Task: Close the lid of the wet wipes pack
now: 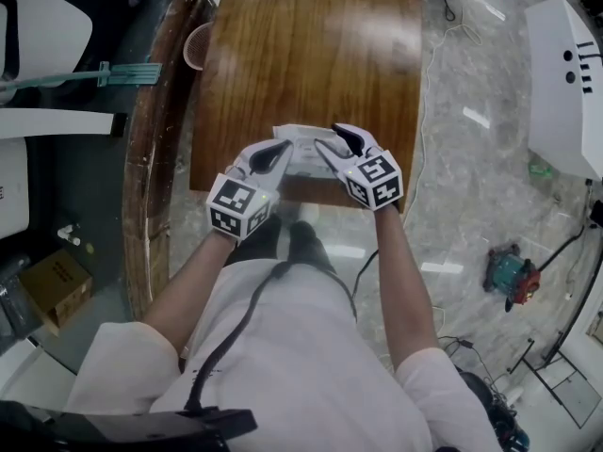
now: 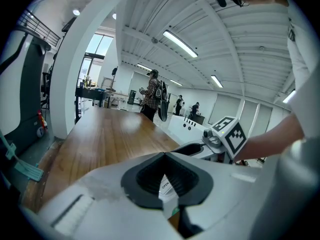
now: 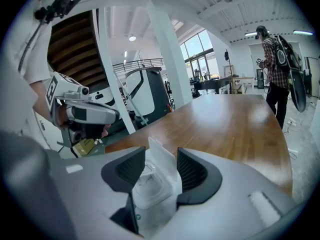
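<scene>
At near table [image 1: 311, 55] edge, your left gripper [image 1: 280, 151] clamped on wipes pack [image 1: 304, 162] left end; your right gripper [image 1: 336, 145] jaws apart around raised lid [image 3: 162, 159].

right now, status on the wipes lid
Left gripper shut on wet wipes pack. Right gripper open around lid. Lid upright, not closed. Nothing in the way.

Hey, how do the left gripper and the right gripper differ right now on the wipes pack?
The left gripper has its jaws pinched shut on the wet wipes pack; the right gripper has its jaws standing apart. The left gripper holds the pack itself, while the right gripper only straddles the raised lid. Both point at the pack.
</scene>
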Demonstrator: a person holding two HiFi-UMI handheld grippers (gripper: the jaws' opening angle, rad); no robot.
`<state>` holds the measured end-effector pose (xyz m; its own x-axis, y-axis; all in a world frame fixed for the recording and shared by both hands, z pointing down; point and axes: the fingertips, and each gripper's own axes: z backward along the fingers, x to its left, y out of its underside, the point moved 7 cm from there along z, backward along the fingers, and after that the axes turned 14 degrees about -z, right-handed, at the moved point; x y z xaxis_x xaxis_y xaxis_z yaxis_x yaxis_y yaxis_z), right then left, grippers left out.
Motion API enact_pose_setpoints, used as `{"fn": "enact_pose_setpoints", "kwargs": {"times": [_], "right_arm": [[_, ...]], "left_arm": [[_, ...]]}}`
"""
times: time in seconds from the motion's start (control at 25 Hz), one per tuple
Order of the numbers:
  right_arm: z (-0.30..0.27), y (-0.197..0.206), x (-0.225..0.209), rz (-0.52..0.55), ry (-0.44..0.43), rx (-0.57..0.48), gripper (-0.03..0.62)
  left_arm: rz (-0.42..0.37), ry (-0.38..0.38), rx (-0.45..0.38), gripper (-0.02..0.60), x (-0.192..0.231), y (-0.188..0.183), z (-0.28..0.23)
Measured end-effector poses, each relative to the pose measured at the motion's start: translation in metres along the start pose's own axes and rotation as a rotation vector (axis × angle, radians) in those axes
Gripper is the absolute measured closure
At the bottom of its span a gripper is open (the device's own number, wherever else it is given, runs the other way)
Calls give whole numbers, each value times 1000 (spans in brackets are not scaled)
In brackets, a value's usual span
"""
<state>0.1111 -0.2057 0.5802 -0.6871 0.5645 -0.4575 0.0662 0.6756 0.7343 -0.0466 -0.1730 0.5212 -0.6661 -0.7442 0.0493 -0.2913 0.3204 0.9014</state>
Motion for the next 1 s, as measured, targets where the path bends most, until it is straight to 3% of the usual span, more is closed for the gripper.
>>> {"fn": "enact_pose_setpoints", "kwargs": {"times": [1.0], "right_arm": [[15, 19, 26, 30, 21, 17, 390]], "left_arm": [[-15, -10, -11, 581, -16, 7, 29]]}}
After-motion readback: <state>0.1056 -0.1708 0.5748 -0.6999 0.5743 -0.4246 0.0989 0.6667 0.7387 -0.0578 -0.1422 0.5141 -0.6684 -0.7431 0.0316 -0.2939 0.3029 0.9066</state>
